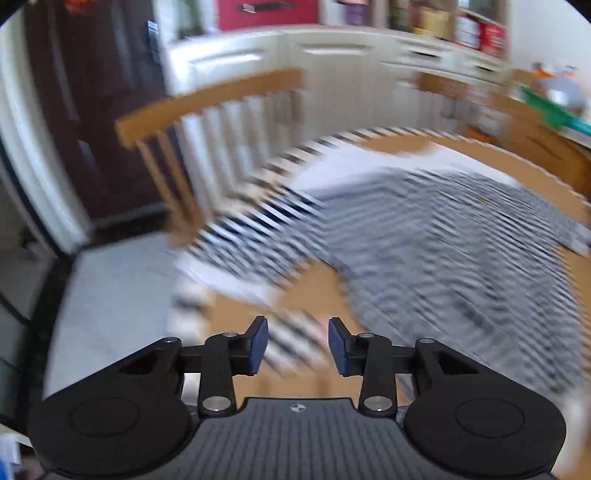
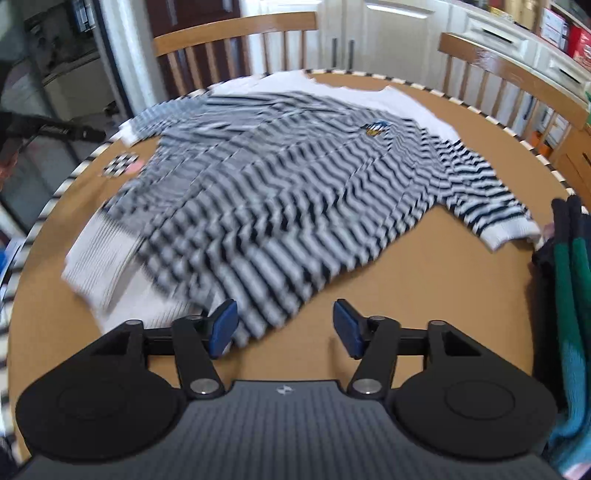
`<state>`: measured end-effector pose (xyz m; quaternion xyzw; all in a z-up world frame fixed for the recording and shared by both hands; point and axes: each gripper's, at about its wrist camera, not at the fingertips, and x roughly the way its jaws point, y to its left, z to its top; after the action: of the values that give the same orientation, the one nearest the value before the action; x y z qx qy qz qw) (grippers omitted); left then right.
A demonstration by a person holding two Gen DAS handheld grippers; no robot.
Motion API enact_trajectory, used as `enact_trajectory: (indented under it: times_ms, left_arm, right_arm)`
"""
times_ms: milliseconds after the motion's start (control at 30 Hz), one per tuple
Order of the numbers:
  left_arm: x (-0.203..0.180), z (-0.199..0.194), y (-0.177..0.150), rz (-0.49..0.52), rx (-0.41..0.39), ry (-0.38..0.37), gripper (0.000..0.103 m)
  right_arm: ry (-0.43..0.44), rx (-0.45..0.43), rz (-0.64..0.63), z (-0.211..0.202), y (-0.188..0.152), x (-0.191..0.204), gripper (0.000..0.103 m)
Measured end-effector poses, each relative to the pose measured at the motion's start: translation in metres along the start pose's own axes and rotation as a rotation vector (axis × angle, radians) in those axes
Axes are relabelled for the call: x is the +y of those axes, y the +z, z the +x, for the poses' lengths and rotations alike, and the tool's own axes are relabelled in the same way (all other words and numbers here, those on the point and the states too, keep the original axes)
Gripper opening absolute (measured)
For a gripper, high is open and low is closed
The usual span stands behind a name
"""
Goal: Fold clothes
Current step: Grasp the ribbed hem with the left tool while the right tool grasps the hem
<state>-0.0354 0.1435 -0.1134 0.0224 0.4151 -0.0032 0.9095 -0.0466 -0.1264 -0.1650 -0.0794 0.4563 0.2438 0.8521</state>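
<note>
A navy-and-white striped sweater (image 2: 280, 173) with white cuffs and hem lies spread flat on the round wooden table (image 2: 424, 280). It has a small badge (image 2: 373, 128) on the chest. In the left wrist view the sweater (image 1: 424, 236) is blurred, ahead and to the right. My left gripper (image 1: 298, 345) is open and empty above the table's left edge, near the sweater's sleeve. My right gripper (image 2: 284, 328) is open and empty, just above the sweater's near hem.
A checkered marker card (image 2: 122, 166) lies on the table at the left. Dark, green and blue folded clothes (image 2: 569, 280) lie at the right edge. Wooden chairs (image 2: 236, 40) stand behind the table, with white cabinets (image 2: 406, 29) beyond.
</note>
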Motion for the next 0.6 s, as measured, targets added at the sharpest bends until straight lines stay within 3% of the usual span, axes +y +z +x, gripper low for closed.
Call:
enact_trajectory:
  times_ms: [33,100,200,300,367,400,433,500,600]
  left_arm:
    - [-0.012,-0.01,-0.012,0.003,0.006,-0.037,0.056]
    - [-0.033,-0.017,-0.034,0.022,0.019,-0.092,0.06]
    - [-0.06,-0.014,-0.058,0.073,0.052,-0.091,0.061]
    - [-0.071,-0.005,-0.074,0.061,0.056,-0.103,0.059]
    - [-0.072,-0.001,-0.079,0.019,0.049,-0.126,0.047]
    - [-0.072,0.0,-0.081,-0.004,0.041,-0.14,0.03]
    - [-0.071,0.0,-0.08,-0.032,0.041,-0.156,0.012]
    - [-0.064,-0.004,-0.075,-0.103,0.065,-0.19,0.009]
    - [-0.044,-0.036,-0.059,-0.216,0.026,-0.225,0.008]
  right_arm:
    - [0.015,0.01,0.001,-0.002,-0.006,0.001,0.05]
    - [0.03,0.024,0.006,-0.001,-0.015,0.005,0.049]
    - [0.057,0.009,-0.019,0.0,-0.02,0.016,0.049]
    - [0.08,-0.058,-0.125,-0.004,-0.017,0.036,0.05]
    - [0.084,-0.093,-0.214,0.0,-0.012,0.048,0.049]
    - [0.093,-0.092,-0.245,0.004,-0.01,0.053,0.043]
    - [0.113,-0.074,-0.239,0.009,-0.007,0.054,0.006]
    - [0.15,-0.059,-0.176,0.006,-0.001,0.048,0.003]
    - [0.166,-0.137,-0.065,-0.04,0.013,0.022,0.003]
